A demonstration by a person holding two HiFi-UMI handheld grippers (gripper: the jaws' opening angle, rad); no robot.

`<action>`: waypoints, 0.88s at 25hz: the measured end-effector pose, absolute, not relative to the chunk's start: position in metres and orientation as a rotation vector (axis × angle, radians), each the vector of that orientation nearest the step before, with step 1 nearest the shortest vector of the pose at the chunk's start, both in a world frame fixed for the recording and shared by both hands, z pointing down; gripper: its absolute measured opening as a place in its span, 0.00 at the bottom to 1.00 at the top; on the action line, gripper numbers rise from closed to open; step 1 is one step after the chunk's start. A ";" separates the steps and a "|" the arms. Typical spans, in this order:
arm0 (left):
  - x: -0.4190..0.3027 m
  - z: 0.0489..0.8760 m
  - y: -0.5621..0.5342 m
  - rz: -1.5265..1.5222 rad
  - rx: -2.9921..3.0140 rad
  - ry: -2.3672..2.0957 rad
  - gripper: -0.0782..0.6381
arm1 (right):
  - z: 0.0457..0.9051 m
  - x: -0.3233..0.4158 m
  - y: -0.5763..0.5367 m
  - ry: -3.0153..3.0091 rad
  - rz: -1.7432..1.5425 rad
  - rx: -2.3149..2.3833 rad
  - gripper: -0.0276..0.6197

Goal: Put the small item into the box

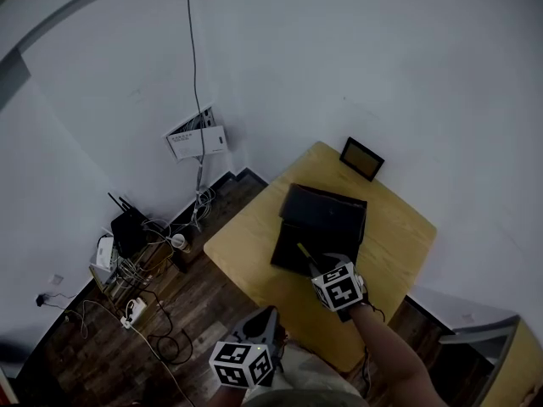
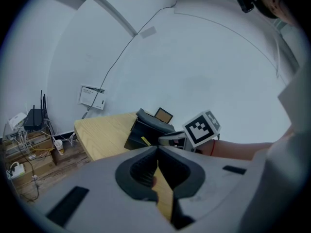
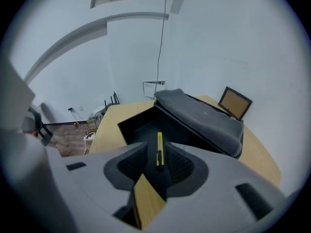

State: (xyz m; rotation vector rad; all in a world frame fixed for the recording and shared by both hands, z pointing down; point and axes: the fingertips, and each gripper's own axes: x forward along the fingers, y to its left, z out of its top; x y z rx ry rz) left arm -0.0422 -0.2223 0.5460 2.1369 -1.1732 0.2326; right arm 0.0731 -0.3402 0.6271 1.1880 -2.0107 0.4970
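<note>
A black box (image 1: pixel 287 251) lies open on the wooden table (image 1: pixel 246 236), its grey-lined lid (image 1: pixel 327 210) folded back behind it. A small yellow utility knife (image 1: pixel 304 253) rests inside the box. My right gripper (image 1: pixel 322 270) hovers at the box's near edge. In the right gripper view the knife (image 3: pixel 159 149) lies in the box (image 3: pixel 133 127), with its near end between my open right gripper (image 3: pixel 158 158) and the pads clear of it. My left gripper (image 1: pixel 265 319) hangs below the table's front edge. In its own view the left gripper (image 2: pixel 156 150) is shut on nothing.
A small framed picture (image 1: pixel 362 158) leans on the wall at the table's far corner. On the floor to the left are a router (image 1: pixel 127 227), a power strip (image 1: pixel 134 312) and tangled cables. A wall panel (image 1: pixel 197 136) hangs above them.
</note>
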 end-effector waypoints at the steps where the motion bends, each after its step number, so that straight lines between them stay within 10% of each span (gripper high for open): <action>1: -0.044 0.545 -0.218 0.232 2.141 -1.172 0.11 | 0.621 0.073 -0.335 -2.017 0.496 1.212 0.19; 22: -0.062 0.525 -0.127 0.196 2.218 -1.158 0.11 | 0.517 0.075 -0.165 -2.179 0.495 1.628 0.05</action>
